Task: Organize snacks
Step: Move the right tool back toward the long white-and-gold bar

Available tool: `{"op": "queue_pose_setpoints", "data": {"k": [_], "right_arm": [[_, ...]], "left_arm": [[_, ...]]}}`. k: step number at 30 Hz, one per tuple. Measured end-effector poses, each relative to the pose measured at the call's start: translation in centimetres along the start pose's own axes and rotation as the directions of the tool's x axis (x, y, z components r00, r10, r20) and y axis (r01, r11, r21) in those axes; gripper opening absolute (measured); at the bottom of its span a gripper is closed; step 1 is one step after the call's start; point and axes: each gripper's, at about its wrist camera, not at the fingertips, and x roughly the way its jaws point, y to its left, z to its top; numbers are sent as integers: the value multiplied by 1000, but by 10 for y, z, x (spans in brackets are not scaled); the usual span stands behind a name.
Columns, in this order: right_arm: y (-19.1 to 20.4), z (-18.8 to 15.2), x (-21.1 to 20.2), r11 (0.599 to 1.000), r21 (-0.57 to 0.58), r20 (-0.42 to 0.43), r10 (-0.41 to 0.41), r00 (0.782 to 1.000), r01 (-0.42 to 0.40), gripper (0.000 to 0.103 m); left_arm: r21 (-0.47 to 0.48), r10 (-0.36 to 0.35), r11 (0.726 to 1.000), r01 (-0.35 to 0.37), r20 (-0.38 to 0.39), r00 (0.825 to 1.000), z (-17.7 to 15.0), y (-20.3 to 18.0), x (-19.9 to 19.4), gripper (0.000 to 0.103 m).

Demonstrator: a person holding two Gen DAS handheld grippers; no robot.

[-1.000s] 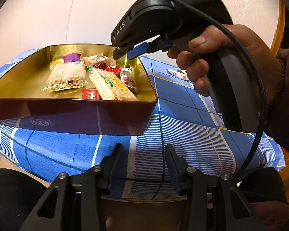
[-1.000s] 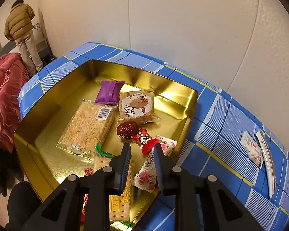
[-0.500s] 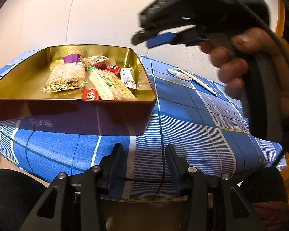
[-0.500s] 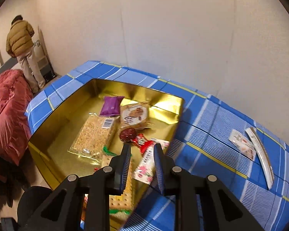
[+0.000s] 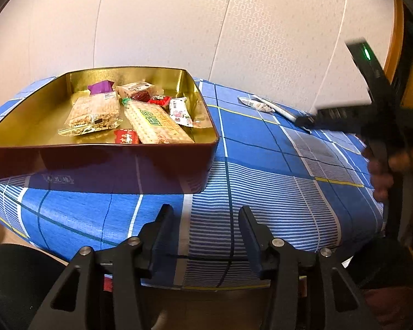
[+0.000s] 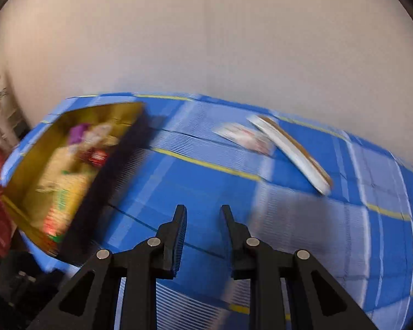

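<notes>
Right gripper (image 6: 203, 214): jaws parted, empty; left gripper (image 5: 205, 227): jaws apart, empty; loose snack packets (image 6: 243, 136) on counter (image 6: 206, 187), well apart from gold tin (image 5: 201, 96); risk: flat wrappers may slide under closing jaws.

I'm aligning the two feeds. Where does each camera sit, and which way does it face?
Left wrist: low at the table's near edge, facing the gold tin of snacks; open left gripper below, right hand at right.
Right wrist: above the blue checked cloth, blurred, facing the small packet and long stick packet; open, empty right gripper below.
Shared: tin, cloth, both loose packets.
</notes>
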Motion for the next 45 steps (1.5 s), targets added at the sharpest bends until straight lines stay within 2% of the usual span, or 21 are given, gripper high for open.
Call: {"op": "queue_pose_setpoints", "data": {"k": [2,6,10,15,21,24,37,42,45], "right_arm": [[-25,-12,1,997,51,-6,-53,999,53,24],[-64,-27,2,983,153,-18,-95,995,97,24],[-87,-39,0,967,212,-16,-138,990,138,24],[-106,-54,4,954,243,-17,-179,984,178,24],[-105,-61,5,957,210,41,-212,976,199,26],[-106,-61,6,959,214,51,-200,979,185,30],[-116,-65,1,953,280,81,-142,987,115,30],[-117,-66,0,953,284,83,-135,987,107,30],[-118,-65,0,953,285,83,-132,988,103,30]], "left_arm": [[6,3,1000,-4,0,1000,0,0,0,50],[20,16,1000,-16,1,1000,0,-1,2,50],[39,31,999,-31,1,1000,-1,-4,3,50],[50,45,998,-45,-3,999,0,-5,5,51],[61,66,996,-65,-20,998,2,-9,8,53],[71,71,995,-68,-35,997,4,-12,10,53],[167,26,986,-16,-55,998,19,-54,16,53],[209,11,978,8,-89,996,25,-70,24,53],[237,0,971,17,-74,997,29,-78,24,53]]}}
